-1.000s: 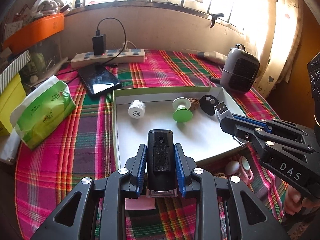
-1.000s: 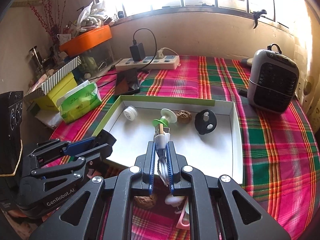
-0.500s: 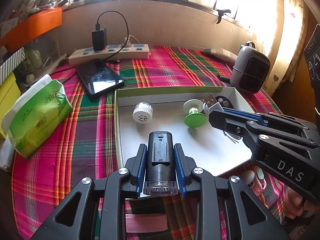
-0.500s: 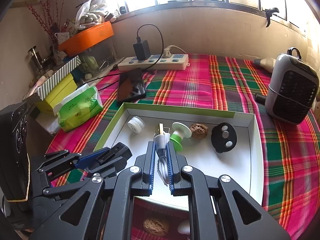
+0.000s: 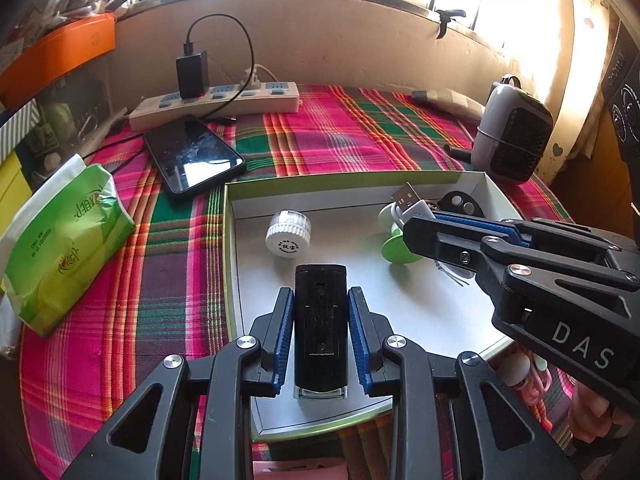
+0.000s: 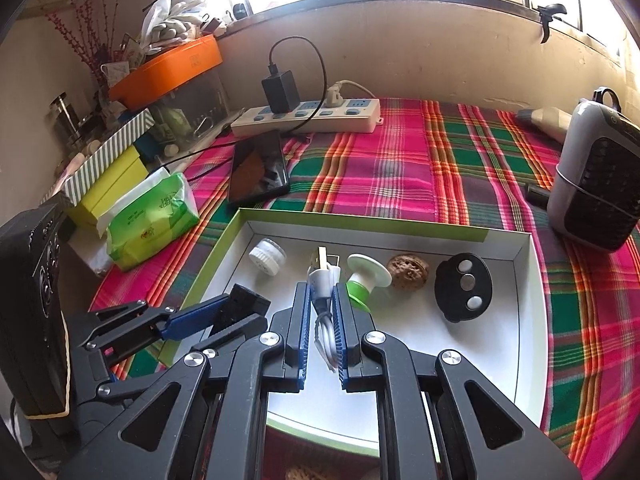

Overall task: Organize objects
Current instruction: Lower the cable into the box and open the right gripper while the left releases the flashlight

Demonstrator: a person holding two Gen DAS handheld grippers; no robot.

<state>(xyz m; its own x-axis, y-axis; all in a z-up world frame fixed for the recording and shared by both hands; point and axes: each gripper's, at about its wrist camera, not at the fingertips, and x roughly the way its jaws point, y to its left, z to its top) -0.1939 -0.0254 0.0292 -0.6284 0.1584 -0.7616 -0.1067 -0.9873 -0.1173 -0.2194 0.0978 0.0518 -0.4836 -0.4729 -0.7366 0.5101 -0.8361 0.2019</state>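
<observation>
Table: I am at a table with a plaid cloth (image 6: 400, 168) in pink, green and orange.
Tray: a flat white tray (image 6: 520, 320) with a green rim lies on the cloth in front of me.
My left tool: my left gripper (image 5: 320, 320) pinches a black block (image 5: 320, 320) between its blue pads, and I hold it over the near left part of the tray.
My right tool: my right gripper (image 6: 322, 320) is pressed tight on a white cable (image 6: 322, 280) with a metal plug at its tip, over the middle of the tray.
In the tray: a white cap (image 6: 267, 257), a green and white spool (image 6: 366, 278), a brown walnut (image 6: 409, 272) and a black oval thing (image 6: 463, 286) with three silver dots sit in a row near the far wall.
Left of the tray: a green tissue pack (image 5: 64, 240) lies on the cloth.
Behind the tray: a dark phone (image 5: 194, 158) lies flat, and past it a white power strip (image 5: 216, 102) has a black charger plugged in.
Right side: a small grey heater (image 6: 596, 184) stands on the cloth.
Room: a tan wall runs behind the table, with bright windows on top.
Far left: an orange bin (image 6: 166, 68) and some boxes sit in a pile.
</observation>
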